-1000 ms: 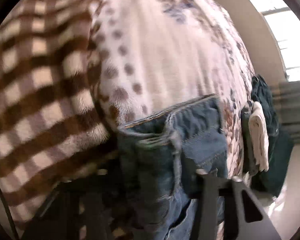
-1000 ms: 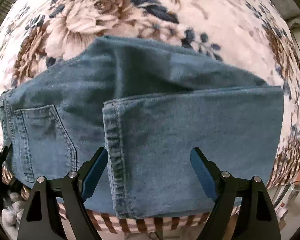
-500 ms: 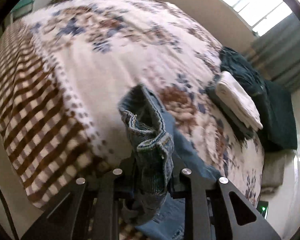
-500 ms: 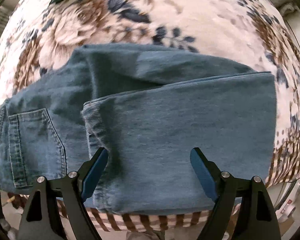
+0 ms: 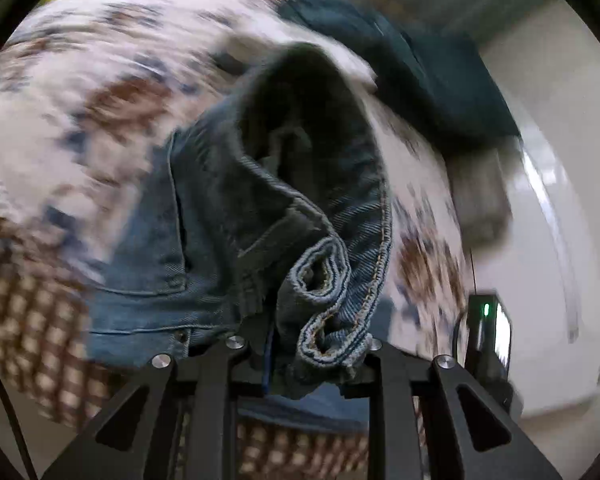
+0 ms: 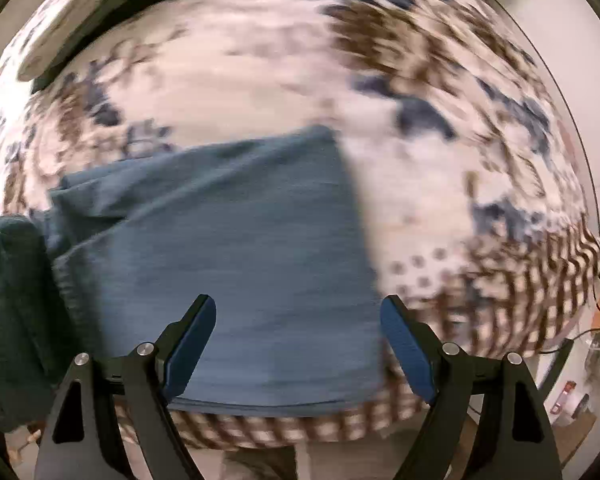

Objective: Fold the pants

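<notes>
The blue jeans (image 5: 228,216) hang bunched from my left gripper (image 5: 304,344), which is shut on the waistband, lifted above the bed; a back pocket shows at the left. In the right wrist view the folded legs of the jeans (image 6: 228,232) lie flat near the bed's front edge. My right gripper (image 6: 298,332) points down over them, open, with its blue pads (image 6: 188,340) apart and nothing between them. The legs' folded edge runs just inside the right pad. A dark raised part of the denim (image 6: 8,300) stands at the left edge.
The bed carries a floral blanket (image 6: 260,60) with a brown checked border (image 6: 540,280). Dark green folded clothes (image 5: 420,64) and a white folded item (image 6: 60,28) lie at its far side. A small device with a green light (image 5: 486,320) sits by the bed, above pale floor.
The left gripper has risen and swung across the bed with the waistband, rolling as it went. The right gripper has moved right along the legs, so the pocket has left its view.
</notes>
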A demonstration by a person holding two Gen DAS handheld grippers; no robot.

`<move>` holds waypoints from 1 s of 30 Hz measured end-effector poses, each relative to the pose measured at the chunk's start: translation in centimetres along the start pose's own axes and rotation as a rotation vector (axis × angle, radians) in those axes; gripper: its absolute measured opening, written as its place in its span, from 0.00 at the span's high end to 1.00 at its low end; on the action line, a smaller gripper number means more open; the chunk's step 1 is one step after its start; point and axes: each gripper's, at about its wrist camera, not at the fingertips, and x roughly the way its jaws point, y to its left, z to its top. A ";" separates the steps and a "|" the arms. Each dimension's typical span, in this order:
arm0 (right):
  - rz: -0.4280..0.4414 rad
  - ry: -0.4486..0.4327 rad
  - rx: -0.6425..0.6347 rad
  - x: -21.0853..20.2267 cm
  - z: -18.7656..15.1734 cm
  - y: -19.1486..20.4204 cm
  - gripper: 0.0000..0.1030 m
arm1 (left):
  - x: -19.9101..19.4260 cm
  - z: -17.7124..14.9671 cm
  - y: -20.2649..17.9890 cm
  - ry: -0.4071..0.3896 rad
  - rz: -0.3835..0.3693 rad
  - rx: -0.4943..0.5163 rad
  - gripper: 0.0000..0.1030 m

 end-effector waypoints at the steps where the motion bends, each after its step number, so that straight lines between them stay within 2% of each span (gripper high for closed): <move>1: -0.006 0.015 0.006 0.4 0.0 -1.3 0.17 | 1.7 -0.6 -0.9 0.042 0.002 0.034 0.82; 4: -0.012 0.054 0.030 1.3 -0.4 -5.2 0.17 | 6.3 -2.0 -2.0 0.158 0.050 0.109 0.81; 8: 0.009 0.102 0.065 2.1 -1.0 -8.6 0.17 | 9.2 -1.8 -1.5 0.271 0.124 0.097 0.77; 9: 0.014 0.104 0.068 1.7 -1.3 -9.8 0.17 | 9.4 -1.5 -1.7 0.294 0.125 0.090 0.72; 11: 0.038 0.108 0.063 1.5 -1.7 -10.9 0.17 | 9.1 -0.9 -2.2 0.307 0.120 0.088 0.57; 12: 0.041 0.113 0.061 1.3 -1.8 -11.3 0.17 | 8.7 -0.7 -2.6 0.309 0.120 0.085 0.31; 13: 0.056 0.119 0.057 1.0 -1.9 -11.7 0.17 | 8.0 -1.0 -3.1 0.302 0.134 0.097 0.11; 17: 0.099 0.106 0.048 -1.3 -3.1 -12.7 0.17 | 5.1 -0.3 -5.7 0.234 0.256 0.192 0.09; 20: 0.162 0.078 0.036 -4.3 -3.4 -13.9 0.17 | 2.7 0.7 -6.5 0.149 0.477 0.304 0.09; 23: 0.274 0.060 0.013 -5.4 -2.4 -12.8 0.16 | 1.6 1.7 -4.8 0.106 0.613 0.336 0.09; 26: 0.397 0.065 -0.007 -5.6 -0.9 -11.1 0.16 | 1.6 2.5 -1.3 0.136 0.650 0.281 0.09; 30: 0.484 0.092 -0.060 -3.5 1.0 -8.8 0.16 | 3.5 3.3 3.9 0.197 0.642 0.159 0.09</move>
